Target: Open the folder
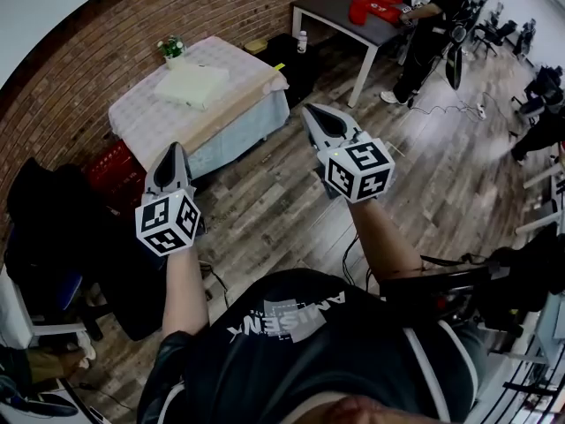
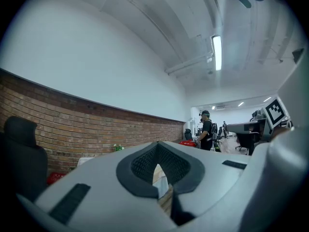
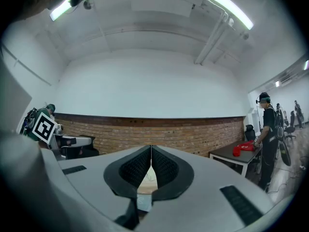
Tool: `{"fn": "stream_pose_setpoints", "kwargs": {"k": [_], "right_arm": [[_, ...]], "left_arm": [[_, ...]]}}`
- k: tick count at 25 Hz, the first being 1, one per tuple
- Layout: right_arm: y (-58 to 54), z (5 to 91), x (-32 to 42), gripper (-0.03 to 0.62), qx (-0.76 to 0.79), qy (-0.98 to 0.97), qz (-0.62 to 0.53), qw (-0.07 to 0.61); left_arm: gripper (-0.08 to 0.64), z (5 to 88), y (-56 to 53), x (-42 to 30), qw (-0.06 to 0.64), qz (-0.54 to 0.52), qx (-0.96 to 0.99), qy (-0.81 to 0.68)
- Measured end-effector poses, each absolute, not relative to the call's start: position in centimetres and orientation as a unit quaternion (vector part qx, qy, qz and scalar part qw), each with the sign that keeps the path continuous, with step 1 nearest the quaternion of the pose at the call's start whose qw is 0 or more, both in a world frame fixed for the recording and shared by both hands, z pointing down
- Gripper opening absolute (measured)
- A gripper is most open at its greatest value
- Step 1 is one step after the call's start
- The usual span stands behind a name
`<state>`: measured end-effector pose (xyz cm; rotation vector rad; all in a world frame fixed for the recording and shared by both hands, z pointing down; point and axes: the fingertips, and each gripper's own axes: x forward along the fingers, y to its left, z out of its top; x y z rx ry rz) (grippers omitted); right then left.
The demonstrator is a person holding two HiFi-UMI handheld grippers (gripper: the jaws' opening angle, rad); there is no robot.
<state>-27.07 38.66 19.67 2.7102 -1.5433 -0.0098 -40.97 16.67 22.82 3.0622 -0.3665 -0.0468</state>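
both claws are held level over the wood floor (image 1: 265, 201), clear of everything. the left gripper (image 1: 174, 151) has its 2 jaws closed together with nothing between them. the right gripper (image 1: 312, 113) is likewise pressed closed and empty. the pale folder (image 1: 191, 85) lies flat on the cloth-covered table (image 1: 141, 117), at 11 o'clock from the grippers and well apart from both. the table stands against the brick wall (image 1: 97, 51). a small potted plant (image 1: 170, 48) stands at the table's far edge, at 11 o'clock of the folder. at 1 o'clock a person (image 1: 433, 20) stands beside a dark table (image 1: 328, 12) bearing a red thing (image 1: 375, 9).
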Motion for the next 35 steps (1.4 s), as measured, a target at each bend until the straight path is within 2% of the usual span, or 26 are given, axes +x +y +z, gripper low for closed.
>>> {"fn": "stream_pose_setpoints", "kwargs": {"k": [16,23,35], "right_arm": [[33.8,21.1,-28.8,0.041,0.874,-0.485,0.002,0.028],[29.7,21.0,-24.5,0.041,0.860,-0.510,-0.002,0.023],[25.2,20.5,-12.8,0.041,0.837,-0.547,0.002,0.020]], "left_arm": [[0.011,25.2,11.7,-41.4,0.046,-0.012,0.994,-0.103],[0.011,25.5,8.4,-38.4,0.045,-0.007,0.990,-0.130],[0.011,25.0,5.5,-27.9,0.038,0.012,0.985,-0.166]]}}
